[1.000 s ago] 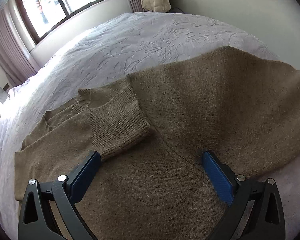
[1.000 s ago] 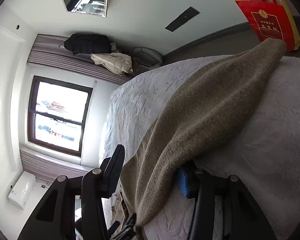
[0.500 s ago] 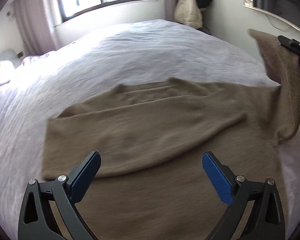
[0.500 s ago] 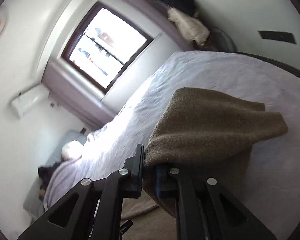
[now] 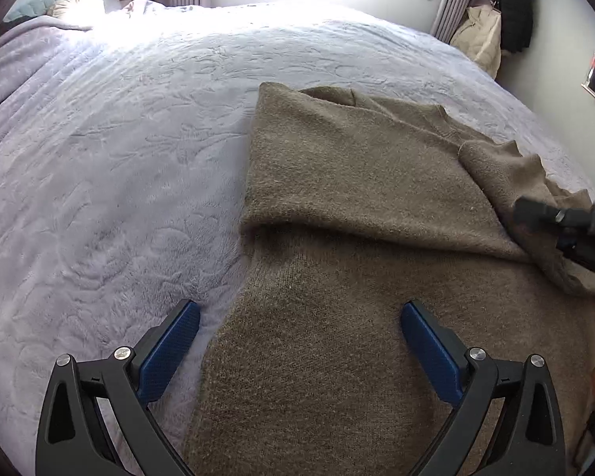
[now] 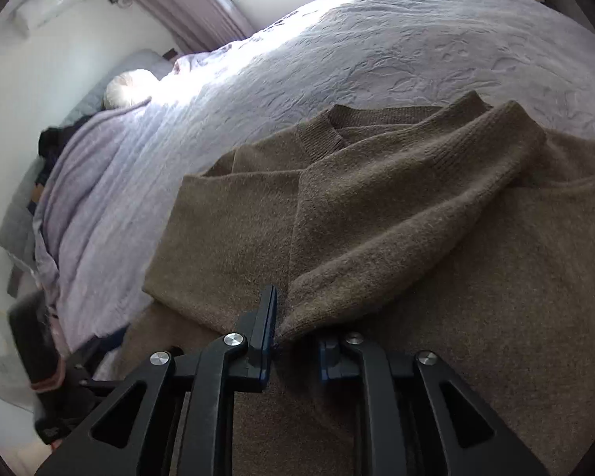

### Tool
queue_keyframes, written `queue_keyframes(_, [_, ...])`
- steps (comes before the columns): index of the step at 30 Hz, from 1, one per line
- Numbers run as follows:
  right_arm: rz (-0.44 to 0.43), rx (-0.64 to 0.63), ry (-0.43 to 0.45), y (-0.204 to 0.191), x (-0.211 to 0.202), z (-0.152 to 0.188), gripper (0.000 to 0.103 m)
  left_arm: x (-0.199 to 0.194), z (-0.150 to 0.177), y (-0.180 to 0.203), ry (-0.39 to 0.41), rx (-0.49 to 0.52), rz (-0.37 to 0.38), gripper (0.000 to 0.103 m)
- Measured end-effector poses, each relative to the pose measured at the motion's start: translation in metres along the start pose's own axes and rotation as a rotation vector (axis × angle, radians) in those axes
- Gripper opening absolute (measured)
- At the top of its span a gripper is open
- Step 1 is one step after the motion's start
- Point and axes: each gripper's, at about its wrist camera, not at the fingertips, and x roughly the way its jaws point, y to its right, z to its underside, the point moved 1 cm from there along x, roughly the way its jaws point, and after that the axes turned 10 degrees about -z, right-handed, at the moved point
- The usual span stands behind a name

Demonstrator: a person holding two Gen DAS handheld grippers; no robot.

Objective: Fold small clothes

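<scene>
A brown sweater (image 5: 357,206) lies on a bed (image 5: 119,139) covered with a pale lilac embossed blanket, one side and a sleeve (image 6: 396,206) folded across its body. The collar sits on the sweater's far edge, toward the window.

The left claw (image 5: 295,337) hangs over the near part of the sweater with its blue pads spread wide — nothing between them. One pad is above the blanket just off the sweater's left edge, the other above the knit; neither grips the cloth.

The right claw (image 6: 295,337) sits at the near end of the folded sleeve. Its jaws have just been opening and now stand partly apart, the sleeve's folded tip resting in the gap between them. The left pad stands just off the fabric; the right pad is hidden behind the fold, so whether it touches the knit I cannot tell. From the left wrist view this claw (image 5: 567,234) shows at the sweater's right side, blurred, against the bunched cloth.
</scene>
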Motion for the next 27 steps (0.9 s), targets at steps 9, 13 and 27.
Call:
queue_keyframes(9, [-0.054,0.247,0.176,0.035,-0.016,-0.044,0.007,0.001,0.002,-0.003,0.039,-0.01,0.013,0.102])
queue_keyframes(13, [-0.083,-0.168,0.01,-0.053,0.02,-0.04,0.01,-0.005,0.008,-0.013,0.056,-0.036,0.034,0.102])
queue_keyframes(27, [-0.057,0.025,0.07,-0.024,-0.061,0.03,0.046,-0.028,-0.005,-0.043,0.038,-0.097,0.108,0.102])
